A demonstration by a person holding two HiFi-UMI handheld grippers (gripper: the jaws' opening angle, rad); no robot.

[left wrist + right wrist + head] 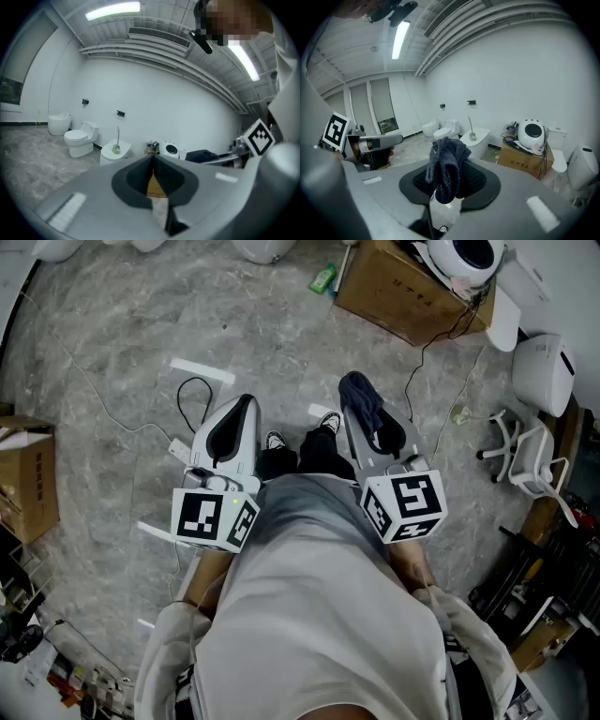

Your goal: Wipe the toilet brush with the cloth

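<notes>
The toilet brush stands upright on a white toilet by the far wall, and the brush also shows in the right gripper view, well ahead of both grippers. My right gripper is shut on a dark knitted cloth that hangs bunched from its jaws. In the head view the cloth droops over the right gripper, held close to the person's body. My left gripper is held beside it; the left gripper is shut with nothing in it.
Two more toilets line the wall to the left. A cardboard box with a round white device sits ahead right. A white chair, floor cables, a green bottle and another box lie around.
</notes>
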